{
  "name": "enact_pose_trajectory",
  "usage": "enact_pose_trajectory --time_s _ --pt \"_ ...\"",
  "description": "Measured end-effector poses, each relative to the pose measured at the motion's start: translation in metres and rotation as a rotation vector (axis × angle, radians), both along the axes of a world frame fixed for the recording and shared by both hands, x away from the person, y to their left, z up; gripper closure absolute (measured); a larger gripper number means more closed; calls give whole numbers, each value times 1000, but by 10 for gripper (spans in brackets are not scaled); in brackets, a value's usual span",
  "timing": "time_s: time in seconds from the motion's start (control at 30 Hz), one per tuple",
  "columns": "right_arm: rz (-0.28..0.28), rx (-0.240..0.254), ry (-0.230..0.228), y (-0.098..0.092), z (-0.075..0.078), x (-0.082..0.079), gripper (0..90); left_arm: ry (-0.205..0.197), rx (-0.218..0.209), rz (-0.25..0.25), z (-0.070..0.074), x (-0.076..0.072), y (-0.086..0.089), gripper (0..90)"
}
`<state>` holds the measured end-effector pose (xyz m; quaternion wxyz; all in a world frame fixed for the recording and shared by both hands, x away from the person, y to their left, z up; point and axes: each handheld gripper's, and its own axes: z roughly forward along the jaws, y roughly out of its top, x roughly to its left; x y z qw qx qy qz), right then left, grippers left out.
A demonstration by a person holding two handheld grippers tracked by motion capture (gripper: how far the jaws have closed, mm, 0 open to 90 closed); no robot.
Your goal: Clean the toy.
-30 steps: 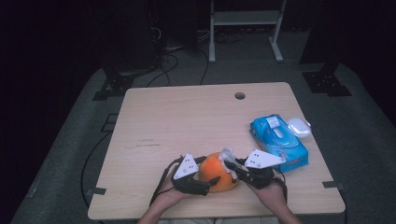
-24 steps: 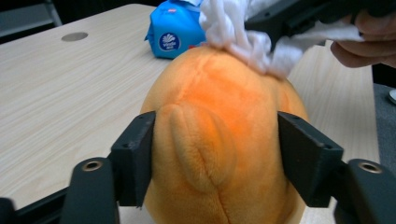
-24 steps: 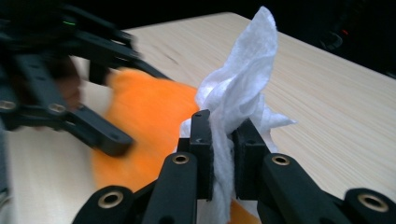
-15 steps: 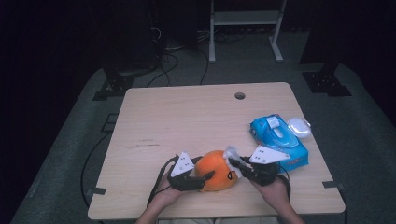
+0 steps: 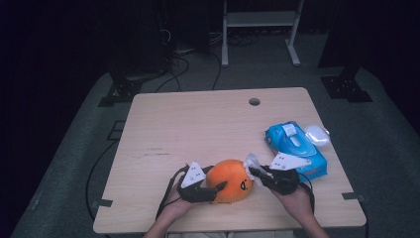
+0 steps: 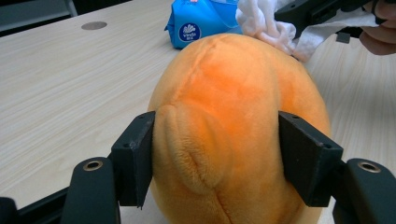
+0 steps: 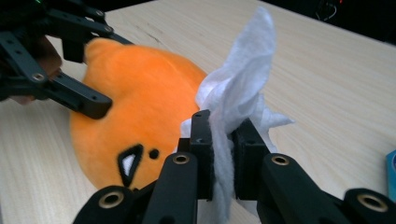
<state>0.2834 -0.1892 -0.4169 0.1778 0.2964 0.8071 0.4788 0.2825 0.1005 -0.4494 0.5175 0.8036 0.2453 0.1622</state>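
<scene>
The round orange plush toy (image 5: 229, 180) with a small black-and-white face stitched on one side sits on the pale wooden table (image 5: 198, 129), near the edge where the person stands, and the two tools bracket it from either side. The left gripper (image 5: 204, 191) has just been closing its jaws, and the left gripper view has both black pads pressed into the plush, the fabric bulging between them, so the toy is pinned. That grip looks meant to keep the soft, light body from rolling or sliding while the other tool works on it. The right gripper (image 7: 224, 140) has its jaws drawn tight on a crumpled white wet wipe (image 7: 238, 102), a tuft of which stands up above the pads and a strip hangs below; it is held at the toy's upper right shoulder, on the side facing the pack. From the left gripper view the wad seems to rest against the plush, though I can't quite tell whether it presses or merely brushes it. Holding the wipe bunched rather than flat gives a firm, padded edge to rub with, which fits a cleaning of the toy's surface. The blue soft pack of wet wipes (image 5: 296, 148) lies to the right, just beside the right hand (image 5: 292, 196), close enough to draw another sheet, and a small white oval case (image 5: 317, 134) rests at its far corner, apart from the work.
</scene>
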Motion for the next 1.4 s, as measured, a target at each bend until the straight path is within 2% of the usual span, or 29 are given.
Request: enact_pose_trajectory --time_s 0.1,0.13,0.2,0.23,0.3,0.37,0.4,0.43,0.47,0.57,0.6,0.67,0.8,0.87,0.93,0.97,1.0,1.03,1.1,1.23,1.27,1.33,1.4 --pt "-31 7 38 -4 -8 6 801 5 -5 10 0 1 -1 326" --pt "-43 26 62 -5 -10 8 801 8 -5 10 0 1 -1 324" --pt "-45 35 48 -4 -7 6 801 10 -1 10 0 1 -1 319" --pt "-39 60 46 -3 -4 3 801 12 -3 8 0 1 0 318" --pt "-10 77 37 3 1 0 801 29 -10 -13 1 1 0 304" --pt "24 47 22 10 -1 -2 801 77 -7 -60 8 2 2 241" --pt "53 53 24 12 -2 -4 801 78 -3 -77 11 2 4 198" --pt "76 54 20 14 -2 -5 801 57 3 -91 14 1 6 185" --pt "101 34 -2 18 0 -9 801 50 3 -94 15 1 7 179" --pt "156 21 -38 26 5 -15 800 59 1 -92 14 4 8 140" --pt "156 15 -49 27 5 -16 800 63 0 -95 11 5 7 146" --pt "136 16 -45 26 3 -15 800 41 9 -81 10 4 6 237" --pt "66 65 23 15 0 -5 801 34 14 -55 9 5 4 289" --pt "64 84 36 15 2 -6 801 37 20 -48 8 5 5 300" --pt "125 89 18 22 7 -14 801 60 4 -27 7 7 8 304" --pt "156 79 6 27 7 -17 801 66 1 -22 7 8 9 304" --pt "156 53 -5 31 7 -20 801 72 0 -19 7 9 11 304" --pt "155 17 -30 36 5 -21 801 77 -1 -16 7 9 12 305" --pt "126 22 -15 32 2 -16 802 82 -10 -5 6 9 12 311" --pt "18 26 2 14 -2 -4 802 90 -16 0 5 10 14 313" --pt "8 26 9 11 -3 -3 802 89 -15 0 4 10 14 313" --pt "9 46 11 12 -2 -4 801 87 -13 3 4 10 14 312" --pt "37 43 -14 18 0 -9 800 89 -18 6 3 9 14 311"
